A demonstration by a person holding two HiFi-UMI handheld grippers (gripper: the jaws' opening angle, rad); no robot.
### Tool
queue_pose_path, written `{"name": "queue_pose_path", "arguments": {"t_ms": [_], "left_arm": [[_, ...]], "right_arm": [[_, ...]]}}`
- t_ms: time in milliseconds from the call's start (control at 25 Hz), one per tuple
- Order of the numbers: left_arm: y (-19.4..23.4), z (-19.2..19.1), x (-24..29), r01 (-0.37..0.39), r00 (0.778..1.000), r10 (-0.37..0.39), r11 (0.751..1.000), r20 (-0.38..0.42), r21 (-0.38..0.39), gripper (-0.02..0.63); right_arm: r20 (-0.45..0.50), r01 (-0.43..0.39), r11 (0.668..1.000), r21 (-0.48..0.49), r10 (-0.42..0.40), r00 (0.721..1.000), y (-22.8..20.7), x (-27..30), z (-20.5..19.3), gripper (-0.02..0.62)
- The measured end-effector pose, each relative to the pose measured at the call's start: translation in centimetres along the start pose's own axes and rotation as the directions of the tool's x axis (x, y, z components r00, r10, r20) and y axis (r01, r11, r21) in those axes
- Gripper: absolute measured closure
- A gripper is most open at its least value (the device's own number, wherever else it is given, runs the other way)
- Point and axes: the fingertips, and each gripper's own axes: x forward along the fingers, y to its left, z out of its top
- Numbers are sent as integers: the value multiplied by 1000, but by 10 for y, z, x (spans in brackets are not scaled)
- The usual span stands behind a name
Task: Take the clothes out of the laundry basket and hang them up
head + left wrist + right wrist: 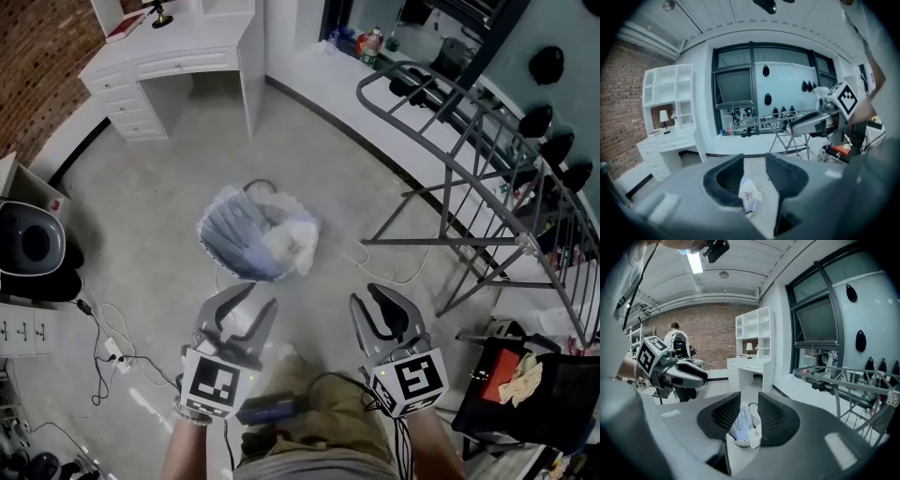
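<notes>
A round laundry basket [234, 239] stands on the grey floor ahead of me, with white clothes [292, 242] heaped at its right side. My left gripper [248, 305] and right gripper [378, 302] hover side by side short of it, both open with nothing between the jaws. In the left gripper view, my left gripper [754, 161] frames a white printed garment [750, 197] lying farther off. In the right gripper view, my right gripper [749, 399] frames the basket [740, 430] farther off. The metal drying rack [487, 159] stands to the right.
A white desk [178, 56] stands at the back left. A black round appliance [33, 248] and floor cables [112, 352] are at the left. A black case with an orange cloth [525, 384] sits at the right. A person [677, 341] stands far off by the brick wall.
</notes>
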Motion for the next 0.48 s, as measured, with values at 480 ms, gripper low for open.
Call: {"name": "queue_pose_path", "arguments": {"t_ms": [480], "left_arm": [[4, -67, 116, 129, 985, -118, 989, -124, 78, 442]], "right_arm": [[-75, -52, 999, -5, 51, 996, -59, 69, -50, 491]]}}
